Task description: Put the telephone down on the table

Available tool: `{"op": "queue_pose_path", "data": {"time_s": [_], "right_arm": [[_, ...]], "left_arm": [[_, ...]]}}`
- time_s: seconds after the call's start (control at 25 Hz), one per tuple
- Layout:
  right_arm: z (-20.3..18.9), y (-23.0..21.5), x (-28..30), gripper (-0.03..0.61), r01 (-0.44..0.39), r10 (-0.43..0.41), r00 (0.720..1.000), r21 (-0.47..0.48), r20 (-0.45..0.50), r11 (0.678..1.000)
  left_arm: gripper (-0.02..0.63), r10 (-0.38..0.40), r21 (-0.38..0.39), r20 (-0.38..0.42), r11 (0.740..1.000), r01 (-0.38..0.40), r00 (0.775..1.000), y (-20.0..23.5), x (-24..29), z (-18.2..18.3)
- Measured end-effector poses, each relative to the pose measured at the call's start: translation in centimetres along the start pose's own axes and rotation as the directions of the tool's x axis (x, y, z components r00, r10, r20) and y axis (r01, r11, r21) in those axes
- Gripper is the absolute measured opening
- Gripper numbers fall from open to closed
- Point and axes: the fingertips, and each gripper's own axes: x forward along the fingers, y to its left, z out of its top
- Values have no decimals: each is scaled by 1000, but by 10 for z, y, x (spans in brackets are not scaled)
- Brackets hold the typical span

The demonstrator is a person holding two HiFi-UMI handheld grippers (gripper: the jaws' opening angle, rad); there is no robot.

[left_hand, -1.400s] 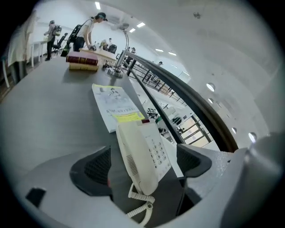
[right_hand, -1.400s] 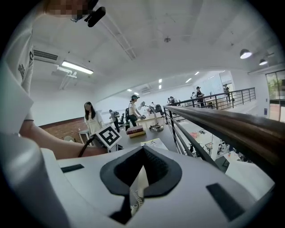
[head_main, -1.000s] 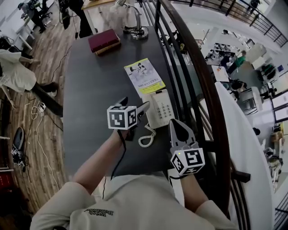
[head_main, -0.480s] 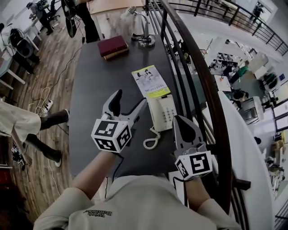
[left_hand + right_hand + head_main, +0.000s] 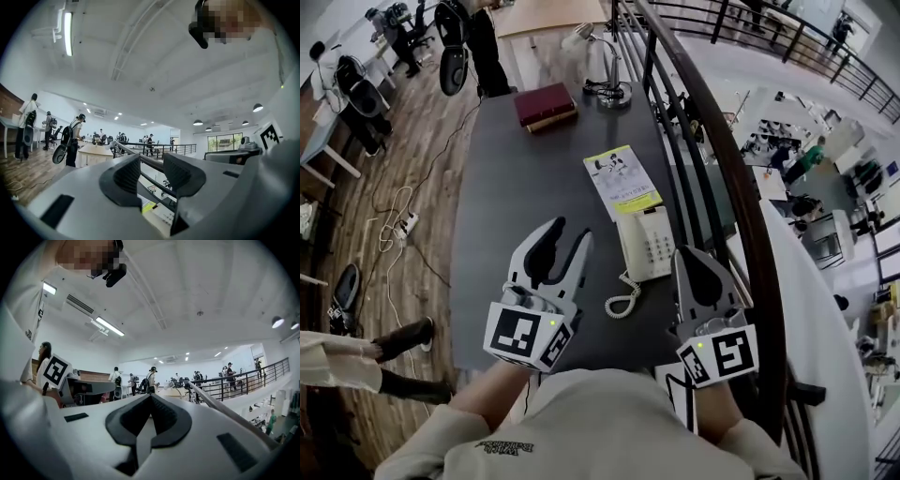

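Note:
The white telephone (image 5: 647, 244) lies flat on the dark table (image 5: 516, 187) near its right edge, with its coiled cord (image 5: 623, 300) trailing toward me. My left gripper (image 5: 567, 234) hovers left of the phone and apart from it. Its jaws are closing with a gap still showing and nothing between them. In the left gripper view (image 5: 151, 171) the phone's keypad (image 5: 164, 216) shows low through that gap. My right gripper (image 5: 692, 255) hangs just right of the phone, shut and holding nothing. In the right gripper view (image 5: 150, 398) its jaws meet.
A yellow leaflet (image 5: 623, 181) lies beyond the phone. A red book (image 5: 546, 103) and a desk lamp (image 5: 614, 89) stand at the table's far end. A dark railing (image 5: 722, 187) runs along the table's right side. Cables and people are on the wooden floor at left.
Both grippers have risen and drawn back from the phone toward me. The left jaws, wide before, have narrowed. The telephone stays on the table.

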Motion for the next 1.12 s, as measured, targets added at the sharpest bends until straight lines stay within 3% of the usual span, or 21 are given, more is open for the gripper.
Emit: {"op": "queue_pose_path", "data": {"time_s": [0.16,0.28,0.44,0.72,0.92,1.12], "right_arm": [[11,10,-8,2,-24,23,999,26,32,999],[15,16,-16,2,-28,27,998,19,54,999],[15,19,-27,0,-27,25,994,14,111,1000],[-22,19,-35,2,-9,9,1000,-1,11,1000],[-46,22,-38,0,-7,7,998,-1,-68,1000],[-52,22,-38,0,-2,3,997,8,-79,1000]], "left_arm": [[98,23,62,-58,998,-20,998,-5,-10,-18],[66,11,65,-99,998,-5,995,-11,-15,-35],[57,-114,-4,-98,993,114,989,-32,-24,-45],[6,-111,15,-145,993,114,983,-40,-34,-70],[5,-119,-8,-179,993,119,977,-42,-39,-86],[5,-118,-14,-179,993,117,977,-40,-36,-90]]}}
